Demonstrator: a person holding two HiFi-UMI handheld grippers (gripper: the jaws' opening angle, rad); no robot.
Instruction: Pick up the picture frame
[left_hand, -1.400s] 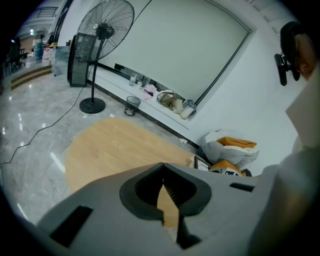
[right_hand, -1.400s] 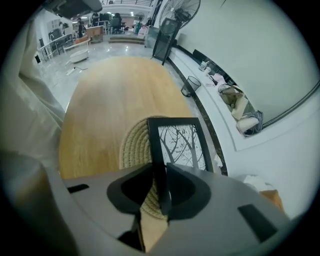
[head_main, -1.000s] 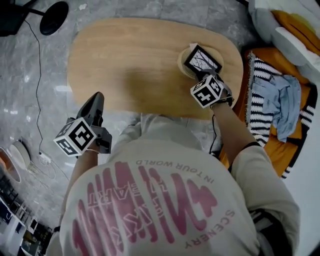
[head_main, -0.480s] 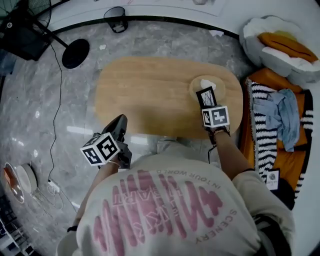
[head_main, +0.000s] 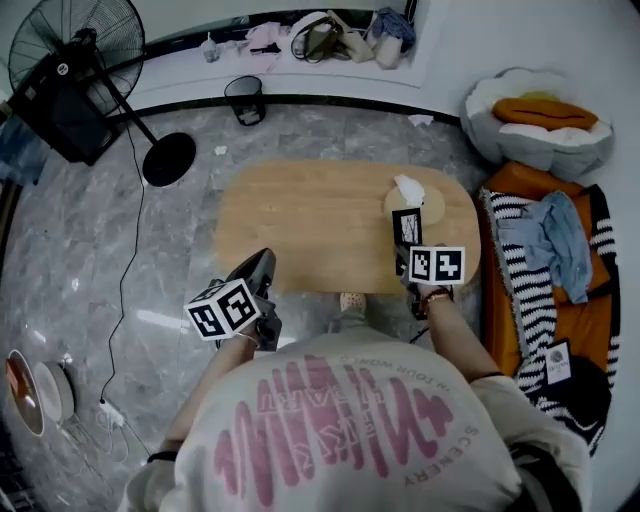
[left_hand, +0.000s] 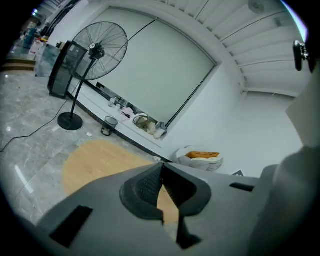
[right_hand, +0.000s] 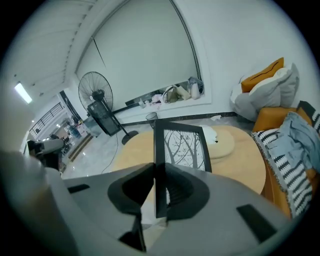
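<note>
**Desk:** What fills the shot?

**Photographer:** An oval wooden table (head_main: 300, 215) on a grey stone floor (head_main: 120, 270), with a person (head_main: 340, 430) standing at its near edge. A standing fan (head_main: 70, 55) is far left and a striped blanket (head_main: 530, 265) is on the right.

**Desk:** And the picture frame?

**Photographer:** The black picture frame (right_hand: 182, 145), with a bare-tree print, stands upright in the right gripper (right_hand: 159, 175) over the table's near right part. It is on the near side of a round wooden tray (head_main: 425, 205) that holds a white crumpled thing (head_main: 407, 186). The frame looks lifted clear, though from above I can't be sure its lower edge is off the wood.

**Desk:** How is it gripped?

**Photographer:** The jaws pinch the frame's left rail edge-on. That is its thinnest part, so the printed face stays untouched.

**Desk:** The other hand?

**Photographer:** The left gripper (left_hand: 161, 172) hangs off the table's near left edge, jaws pressed together on nothing. It is likely being kept out of the way, since one grip seems enough.
</note>
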